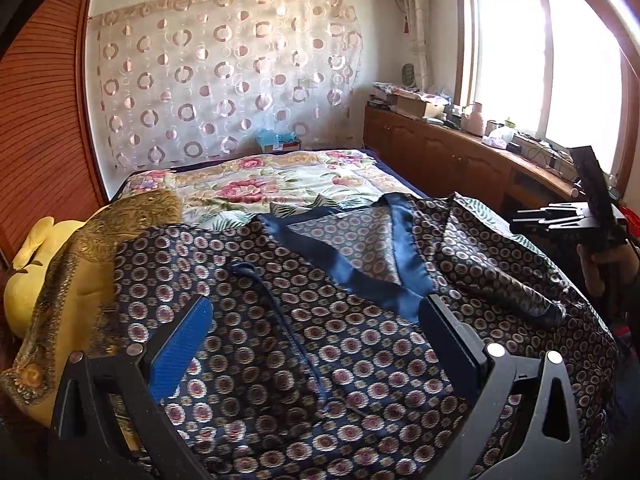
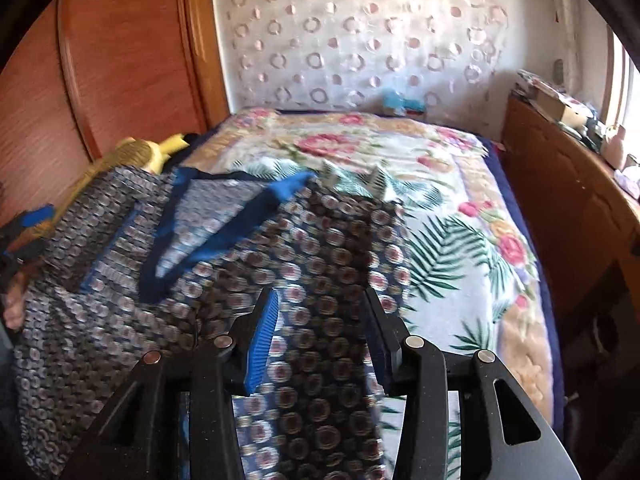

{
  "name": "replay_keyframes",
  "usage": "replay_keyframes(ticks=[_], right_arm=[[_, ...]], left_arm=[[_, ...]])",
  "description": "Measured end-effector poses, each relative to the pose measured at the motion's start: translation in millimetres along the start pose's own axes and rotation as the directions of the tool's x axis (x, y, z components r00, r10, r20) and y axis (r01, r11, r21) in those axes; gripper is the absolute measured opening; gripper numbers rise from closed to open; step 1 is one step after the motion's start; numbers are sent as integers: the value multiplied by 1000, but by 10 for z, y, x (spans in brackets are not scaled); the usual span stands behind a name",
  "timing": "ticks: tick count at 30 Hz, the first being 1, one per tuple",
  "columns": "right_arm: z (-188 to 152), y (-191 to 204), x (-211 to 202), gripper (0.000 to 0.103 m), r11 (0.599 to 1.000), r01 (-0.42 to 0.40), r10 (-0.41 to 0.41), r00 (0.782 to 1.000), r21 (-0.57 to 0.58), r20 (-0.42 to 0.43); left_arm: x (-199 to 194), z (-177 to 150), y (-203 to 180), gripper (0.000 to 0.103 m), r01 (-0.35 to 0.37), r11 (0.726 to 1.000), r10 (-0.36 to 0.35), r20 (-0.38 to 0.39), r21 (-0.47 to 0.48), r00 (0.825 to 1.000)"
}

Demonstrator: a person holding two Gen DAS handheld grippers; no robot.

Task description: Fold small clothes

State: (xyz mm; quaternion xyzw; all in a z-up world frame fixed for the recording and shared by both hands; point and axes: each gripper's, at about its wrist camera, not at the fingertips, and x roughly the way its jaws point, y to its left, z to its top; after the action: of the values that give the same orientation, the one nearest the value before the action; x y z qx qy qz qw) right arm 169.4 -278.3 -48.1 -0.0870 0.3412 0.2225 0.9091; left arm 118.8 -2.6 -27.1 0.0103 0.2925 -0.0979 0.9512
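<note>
I have a patterned garment (image 1: 340, 344) spread out on the bed (image 1: 280, 184), a dark blue piece covered in small round medallions, with a plain blue neckband (image 1: 404, 248) forming a V that shows the paler inside of the cloth. My left fingers (image 1: 316, 340) hang over the middle of it, spread wide apart with nothing pinched between them; a thin blue cord (image 1: 280, 312) lies on the fabric in the gap. My right fingers (image 2: 320, 340) stand parted over the near right edge of the garment (image 2: 312, 280), where a sleeve-like flap runs down between them, and I cannot see the pads pressing on it. That view is blurred. Under the garment lies a floral blanket (image 2: 460, 208) with roses and green fronds. At the left side a yellow plush toy (image 1: 36, 276) sits partly under a gold patterned cloth (image 1: 96, 236), touching the garment's left edge.
</note>
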Motion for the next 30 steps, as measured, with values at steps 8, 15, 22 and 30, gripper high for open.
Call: replay_keyframes(ticks=[8, 15, 22, 30], right_arm=[[114, -34, 566, 44, 993, 118, -121, 981, -30, -149], [167, 27, 733, 3, 990, 115, -127, 979, -82, -160], [238, -139, 529, 2, 987, 159, -161, 984, -31, -82], [248, -420, 667, 2, 980, 200, -197, 973, 6, -122]], left_arm=[[29, -40, 172, 103, -37, 999, 37, -18, -13, 999], [57, -84, 243, 103, -51, 998, 51, -31, -21, 998], [57, -63, 312, 103, -64, 998, 64, -33, -15, 997], [117, 63, 582, 103, -86, 996, 85, -51, -22, 995]])
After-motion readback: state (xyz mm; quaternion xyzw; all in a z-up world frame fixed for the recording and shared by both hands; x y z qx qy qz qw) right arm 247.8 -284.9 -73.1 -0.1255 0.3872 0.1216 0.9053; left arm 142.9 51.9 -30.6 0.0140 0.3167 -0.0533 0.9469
